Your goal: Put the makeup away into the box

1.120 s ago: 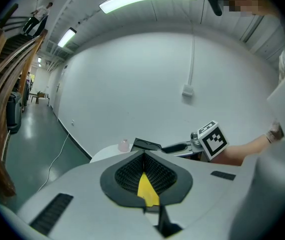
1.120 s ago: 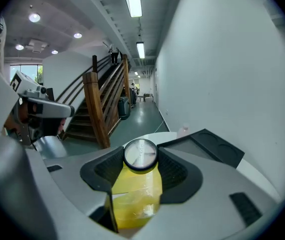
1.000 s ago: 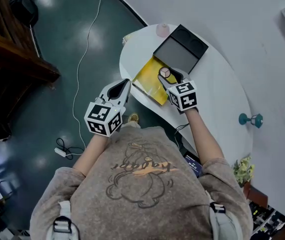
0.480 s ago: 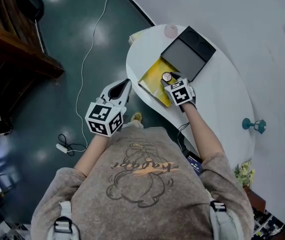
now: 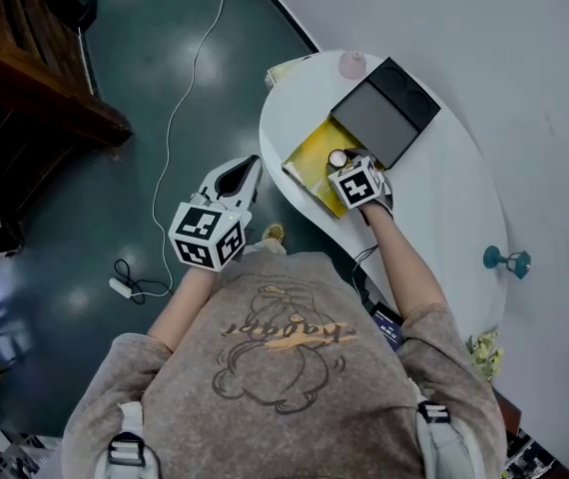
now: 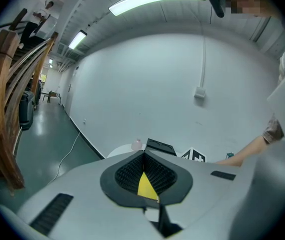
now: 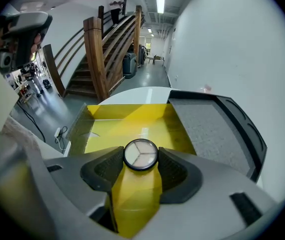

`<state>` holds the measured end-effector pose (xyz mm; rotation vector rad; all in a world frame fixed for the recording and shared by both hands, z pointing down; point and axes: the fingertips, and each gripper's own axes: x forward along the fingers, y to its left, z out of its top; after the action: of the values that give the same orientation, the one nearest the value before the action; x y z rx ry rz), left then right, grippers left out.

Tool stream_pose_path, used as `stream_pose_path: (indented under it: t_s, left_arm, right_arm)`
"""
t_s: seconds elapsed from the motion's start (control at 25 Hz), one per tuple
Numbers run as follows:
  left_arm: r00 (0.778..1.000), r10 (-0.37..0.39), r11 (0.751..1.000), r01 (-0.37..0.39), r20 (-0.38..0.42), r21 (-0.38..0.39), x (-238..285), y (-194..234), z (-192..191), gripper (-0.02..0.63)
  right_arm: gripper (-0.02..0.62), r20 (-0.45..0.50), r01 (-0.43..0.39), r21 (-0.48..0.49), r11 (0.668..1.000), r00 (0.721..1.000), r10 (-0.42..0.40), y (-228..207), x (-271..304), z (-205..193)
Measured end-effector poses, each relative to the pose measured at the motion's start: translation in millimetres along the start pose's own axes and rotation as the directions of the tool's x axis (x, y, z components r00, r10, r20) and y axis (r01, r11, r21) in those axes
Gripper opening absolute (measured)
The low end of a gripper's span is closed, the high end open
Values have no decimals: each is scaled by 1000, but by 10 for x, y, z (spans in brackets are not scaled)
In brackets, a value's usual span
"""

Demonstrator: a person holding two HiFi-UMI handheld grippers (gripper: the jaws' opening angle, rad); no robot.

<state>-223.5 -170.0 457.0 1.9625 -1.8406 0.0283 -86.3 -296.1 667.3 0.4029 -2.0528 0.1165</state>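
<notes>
Over yellow box [image 7: 132, 119] on white table [image 5: 444, 198]: R gripper [image 5: 341, 162] pointing steeply down, jaws half-wide, clamped on round compact [image 7: 140, 154] w/ pale three-part face. Compact sits above box interior; contact w/ bottom unclear. Dark tray w/ grey insert [image 5: 384, 113] just beside box. L gripper [image 6: 143, 159] off table's edge, above floor, jaws closed tip-to-tip, nothing between.

You will find nothing here that reads cleanly. Your sweater [image 5: 294, 387] has a line of cursive lettering [image 5: 286, 335] across its bear drawing, but in the head view it lies upside down and is too small to read; it may be a single word. The marker cubes [image 5: 208, 238] carry only black-and-white square patterns, with no letters or numbers.
</notes>
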Motion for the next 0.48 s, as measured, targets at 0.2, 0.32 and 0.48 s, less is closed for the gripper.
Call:
stream_pose_path:
  t_s: [0.2,0.32,0.48]
  left_arm:
    - [1000,13,1000,-13,3,-9,-19,42,-11,21]
    - [1000,19,1000,-19,6,-23,-41,62,-13,21]
    - [1000,21,999,-21,14,-36,-69,74,14,21]
  right_arm:
    - [225,-44,4,-8,1000,999,-5,-16,67,-37]
    - [225,-79,-1,-20,1000,997,0,0,93,-65]
    - [225,-116,-9,-18,1000,993,7,16,111,-85]
